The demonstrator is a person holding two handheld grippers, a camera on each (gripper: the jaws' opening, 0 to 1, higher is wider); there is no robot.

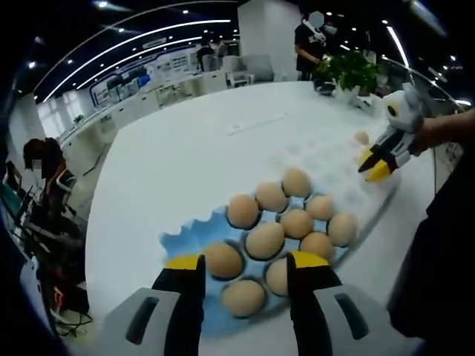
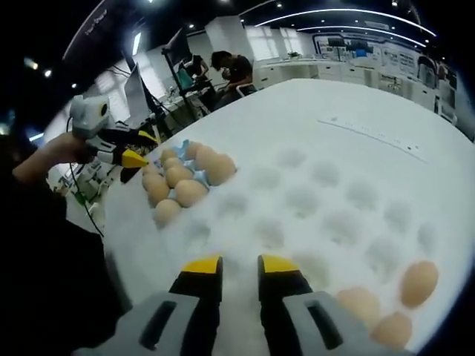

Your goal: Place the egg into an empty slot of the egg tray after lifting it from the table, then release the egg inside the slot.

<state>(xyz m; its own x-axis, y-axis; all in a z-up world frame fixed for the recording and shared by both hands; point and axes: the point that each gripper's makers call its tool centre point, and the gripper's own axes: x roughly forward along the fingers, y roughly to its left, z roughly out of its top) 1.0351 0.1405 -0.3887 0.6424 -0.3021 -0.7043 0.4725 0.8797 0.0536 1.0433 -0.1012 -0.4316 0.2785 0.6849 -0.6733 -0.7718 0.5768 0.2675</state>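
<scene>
Eggs (image 2: 419, 283) for the task lie loose on the white table (image 1: 185, 148), just beside one edge of the white egg tray (image 2: 326, 193); three show in the right gripper view, grouped close together. The tray's moulded slots are empty, so any of them can receive an egg. A second group of eggs (image 1: 264, 240) sits packed on a blue tray (image 1: 185, 241) that adjoins the white tray's opposite edge.

The right gripper (image 2: 240, 268) hovers above the white tray's near edge with its jaws slightly parted and nothing between them. The loose eggs lie off to one side of its line of approach.

The left gripper (image 1: 245, 268) hangs over the blue tray with its jaws wide apart and empty, presumably parked clear while the right one works.
</scene>
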